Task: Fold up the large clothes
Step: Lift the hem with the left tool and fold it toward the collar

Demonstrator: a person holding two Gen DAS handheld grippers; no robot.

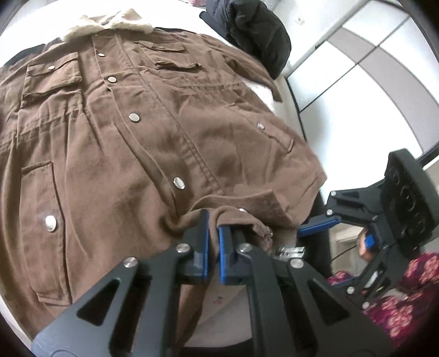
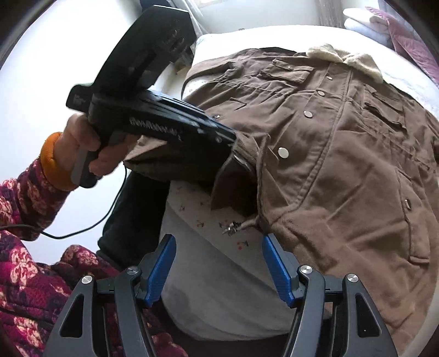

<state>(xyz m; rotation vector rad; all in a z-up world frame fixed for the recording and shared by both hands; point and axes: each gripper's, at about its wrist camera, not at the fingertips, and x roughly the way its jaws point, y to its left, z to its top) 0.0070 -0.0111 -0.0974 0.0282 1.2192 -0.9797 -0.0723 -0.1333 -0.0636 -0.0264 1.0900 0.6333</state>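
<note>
A large brown jacket (image 1: 137,123) with metal snaps and a cream fleece collar (image 1: 109,22) lies front up on a bed. My left gripper (image 1: 214,222) is shut on a bunched fold of its bottom hem near the front opening. In the right wrist view a hand holds the left gripper (image 2: 233,140), which pinches the jacket (image 1: 343,164) hem a little above the mattress. My right gripper (image 2: 218,239) stands open over the bed's near edge, just left of the hem. Only a dangling drawstring toggle (image 2: 231,229) lies beyond its fingertips. The right gripper (image 1: 343,233) also shows beside the hem corner.
A black puffy garment (image 1: 255,30) lies at the bed's far side beyond the jacket. The sheet (image 2: 197,208) has a small floral print and drops off at the near edge. Folded bedding (image 2: 370,22) sits behind the collar. A floral sleeve (image 2: 27,192) and a black cable (image 2: 82,230) are at left.
</note>
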